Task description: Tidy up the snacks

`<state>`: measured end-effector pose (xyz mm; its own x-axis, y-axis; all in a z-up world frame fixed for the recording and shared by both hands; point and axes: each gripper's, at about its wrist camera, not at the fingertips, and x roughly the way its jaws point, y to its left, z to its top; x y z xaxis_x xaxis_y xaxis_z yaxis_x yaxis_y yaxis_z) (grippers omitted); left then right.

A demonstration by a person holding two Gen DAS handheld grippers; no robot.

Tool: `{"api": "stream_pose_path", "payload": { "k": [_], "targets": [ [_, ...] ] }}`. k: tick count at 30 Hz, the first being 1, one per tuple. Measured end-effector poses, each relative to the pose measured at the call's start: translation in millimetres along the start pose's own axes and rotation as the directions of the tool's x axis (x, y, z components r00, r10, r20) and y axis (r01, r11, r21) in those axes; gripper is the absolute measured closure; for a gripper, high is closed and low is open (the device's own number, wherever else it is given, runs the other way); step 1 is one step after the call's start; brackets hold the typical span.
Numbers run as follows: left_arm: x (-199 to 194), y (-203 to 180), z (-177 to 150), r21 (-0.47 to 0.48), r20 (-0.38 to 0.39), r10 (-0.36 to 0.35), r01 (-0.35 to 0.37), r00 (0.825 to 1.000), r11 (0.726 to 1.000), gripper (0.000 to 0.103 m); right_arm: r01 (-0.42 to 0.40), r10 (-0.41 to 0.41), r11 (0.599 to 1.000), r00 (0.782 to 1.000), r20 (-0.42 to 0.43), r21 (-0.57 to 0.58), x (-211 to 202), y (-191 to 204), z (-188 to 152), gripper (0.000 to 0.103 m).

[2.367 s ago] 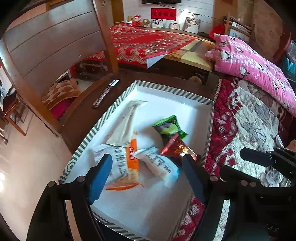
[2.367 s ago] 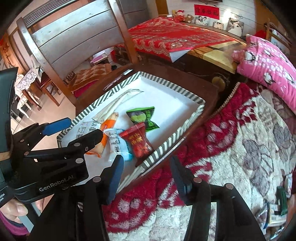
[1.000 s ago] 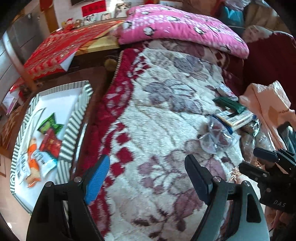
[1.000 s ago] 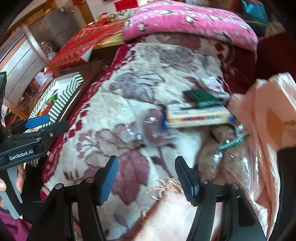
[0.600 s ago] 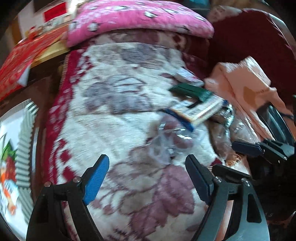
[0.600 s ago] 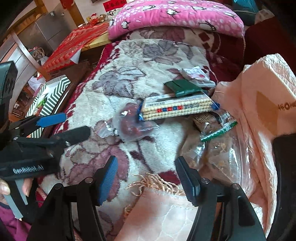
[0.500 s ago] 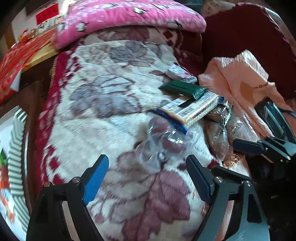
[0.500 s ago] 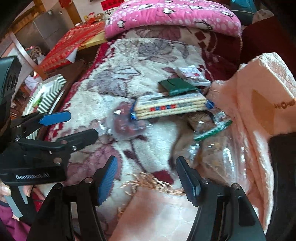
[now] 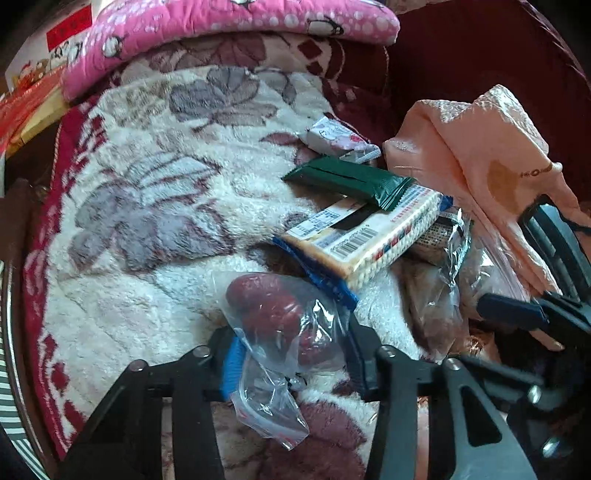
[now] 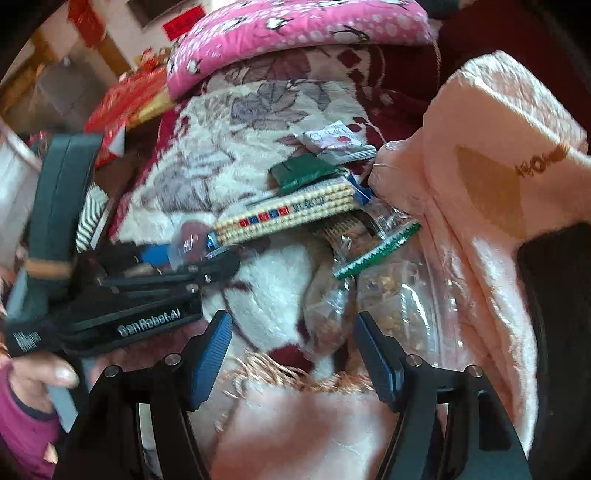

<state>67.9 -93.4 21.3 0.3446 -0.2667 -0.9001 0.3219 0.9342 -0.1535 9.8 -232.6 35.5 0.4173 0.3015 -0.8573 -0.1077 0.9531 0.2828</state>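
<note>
Left wrist view shows the left gripper (image 9: 291,354) down on a cream floral blanket (image 9: 147,206), its two fingers closed against either side of a clear plastic bag of dark red snacks (image 9: 284,321). The blue pad of one finger (image 9: 231,363) presses the bag's left edge and the black finger on the other side touches its right edge; the bag's loose tail crumples out toward the camera between them. Just beyond the bag lies a long cracker pack (image 9: 365,236) with a barcode and blue end seals, its near end touching the bag. A dark green wrapper (image 9: 351,181) rests across the far end of the cracker pack, and a small white packet (image 9: 338,142) sits beyond that. A peach cloth (image 9: 476,155) is bunched to the right, and a pink quilt (image 9: 236,26) lies along the far edge of the blanket.

Right wrist view shows the right gripper (image 10: 293,350) with its fingers spread wide apart and nothing between them, hovering over the blanket's fringe and a clear bag of brownish snacks (image 10: 391,306). A green-edged wrapper (image 10: 376,251) lies just beyond that bag, beneath the cracker pack. To the left, blurred, the left gripper reaches the red snack bag. A striped tray (image 10: 90,218) shows partly behind it, well apart from the snack pile.
</note>
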Motion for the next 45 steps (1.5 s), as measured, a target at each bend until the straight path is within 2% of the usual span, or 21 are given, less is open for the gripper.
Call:
{"api": "stream_pose_path", "payload": {
  "k": [7,12,15,16,17,20,22,28,33,39,41,45],
  "targets": [
    [-23.9,30.1,-17.7,-0.038,0.008,0.053,-0.053,0.999,0.998,0.064,-0.098,0.095,0.989,0.995,0.033,0.110,23.1,10.1,23.0,0.030],
    [-39.9,51.2,-31.2,-0.077,0.013,0.072,-0.071,0.997,0.995,0.065,-0.170,0.153,0.950,0.985,0.082,0.262,49.7,0.3,39.9,0.030],
    [-45.5,58.1,-37.1,-0.083,0.017,0.088,-0.087,0.996,0.993,0.065,-0.180,0.157,0.937,0.982,0.102,0.299,63.7,-4.5,47.6,0.030],
    [-46.7,58.6,-38.3,-0.081,0.019,0.097,-0.095,0.995,0.992,0.065,-0.182,0.157,0.941,0.982,0.107,0.285,65.8,-3.1,49.6,0.036],
    [-47.6,59.7,-39.3,-0.080,0.021,0.106,-0.104,0.994,0.991,0.065,-0.178,0.154,0.946,0.982,0.106,0.271,66.2,-2.1,50.3,0.059],
    [-51.5,64.7,-42.1,-0.098,0.024,0.106,-0.103,0.994,0.990,0.065,-0.196,0.178,0.958,0.979,0.101,0.210,61.4,2.0,48.5,0.071],
    [-55.4,66.6,-44.0,-0.108,0.032,0.112,-0.108,0.993,0.988,0.065,-0.175,0.161,0.973,0.982,0.100,0.151,52.3,8.0,44.7,0.075],
    [-74.0,71.6,-54.4,-0.134,0.062,0.136,-0.127,0.989,0.983,0.065,-0.147,0.147,0.989,0.986,0.074,0.005,29.1,30.1,29.2,0.079],
    [-86.5,80.1,-64.9,-0.161,0.059,0.152,-0.140,0.987,0.977,0.065,-0.140,0.145,0.983,0.989,0.038,-0.118,16.6,62.1,12.3,0.082],
    [-92.8,91.0,-80.5,-0.199,0.044,0.164,-0.152,0.986,0.968,0.065,-0.117,0.120,0.976,0.993,0.003,-0.185,24.0,85.6,4.6,0.082],
    [-95.2,92.9,-84.0,-0.204,0.044,0.169,-0.157,0.985,0.966,0.065,-0.178,0.173,0.968,0.984,-0.044,-0.177,29.3,89.4,6.1,0.077],
    [-100.0,101.3,-89.3,-0.228,0.048,0.178,-0.163,0.983,0.960,0.065,-0.255,0.245,0.943,0.967,-0.073,-0.213,25.2,109.4,1.1,0.076]
  ]
}}
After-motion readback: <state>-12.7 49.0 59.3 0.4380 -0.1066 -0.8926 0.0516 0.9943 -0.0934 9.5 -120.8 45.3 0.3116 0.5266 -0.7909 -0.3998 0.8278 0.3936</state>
